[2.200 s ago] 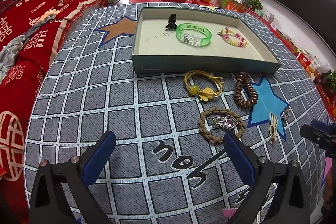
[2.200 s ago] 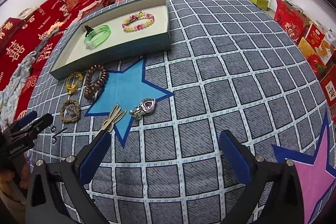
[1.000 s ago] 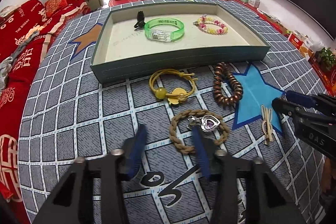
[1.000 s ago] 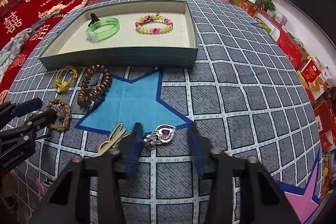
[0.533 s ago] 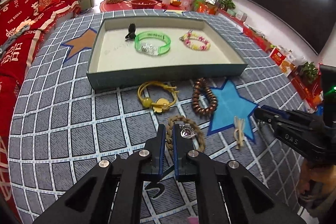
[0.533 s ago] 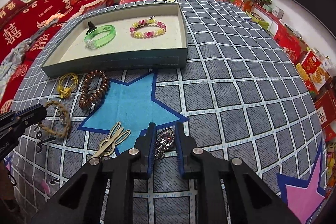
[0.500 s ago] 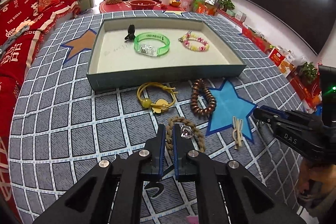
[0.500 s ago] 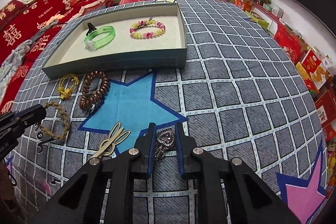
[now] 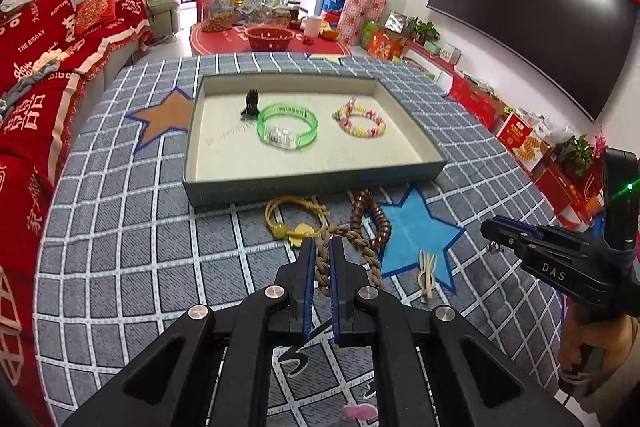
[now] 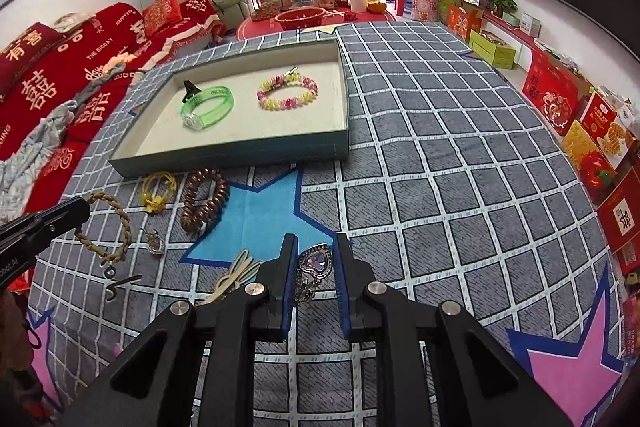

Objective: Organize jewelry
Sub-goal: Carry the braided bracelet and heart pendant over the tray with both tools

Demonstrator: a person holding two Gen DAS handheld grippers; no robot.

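Observation:
My left gripper is shut on a braided rope bracelet and holds it above the table. My right gripper is shut on a silver heart pendant with a purple stone. A shallow teal tray holds a black clip, a green bangle and a pink-yellow bead bracelet. On the cloth before the tray lie a yellow cord bracelet, a brown bead bracelet and a cream hair clip. A second small heart charm lies by the rope bracelet.
The table wears a grey checked cloth with a blue star and a pink star. A red sofa runs along the left. A red side table with snacks stands behind. Boxes line the right.
Both grippers went from open to shut. The left closed on the rope bracelet and lifted it; its heart charm stayed on the cloth. The right closed on the purple heart pendant and lifted it.

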